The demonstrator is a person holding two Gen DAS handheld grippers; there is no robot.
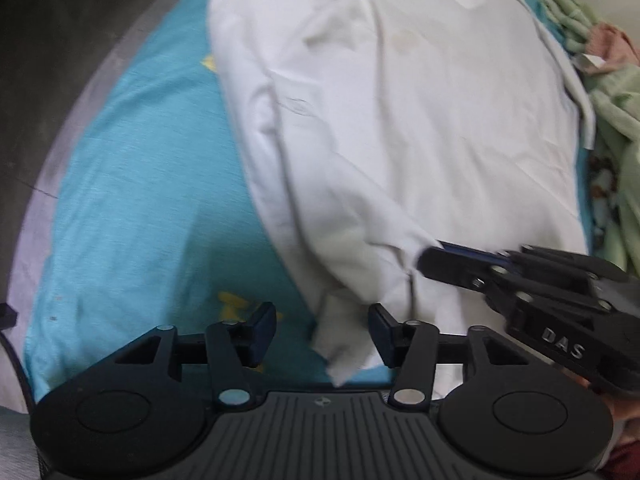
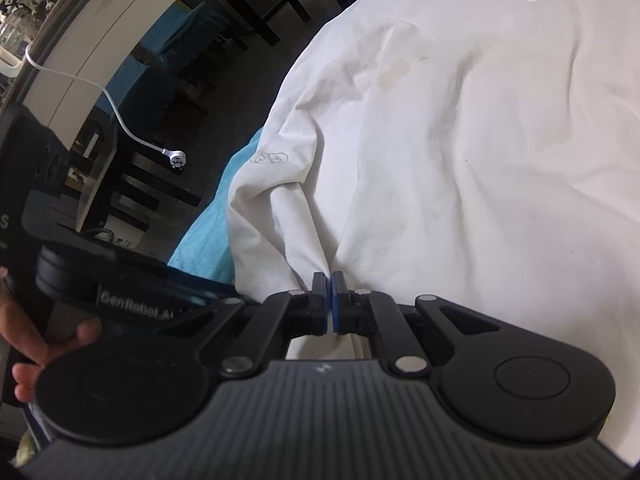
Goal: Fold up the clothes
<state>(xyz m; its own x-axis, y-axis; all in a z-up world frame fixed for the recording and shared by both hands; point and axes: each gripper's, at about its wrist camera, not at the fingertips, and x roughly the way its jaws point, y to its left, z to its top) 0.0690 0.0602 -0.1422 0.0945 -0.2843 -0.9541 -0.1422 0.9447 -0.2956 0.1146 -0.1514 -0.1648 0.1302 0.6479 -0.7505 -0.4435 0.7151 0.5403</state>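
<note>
white shirt pinched in right gripper (hem)

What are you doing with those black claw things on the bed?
A person is folding a white shirt spread on a turquoise bedsheet. The right claw is shut, pinching a bunch of the shirt's edge. The left claw is open beside a loose corner of the shirt, gripping nothing. More clothes are piled nearby.

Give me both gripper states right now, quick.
Left gripper: open, holding nothing; a corner of the white cotton shirt lies between its fingers.
Right gripper: closed, pinching a fold of the shirt.
</note>
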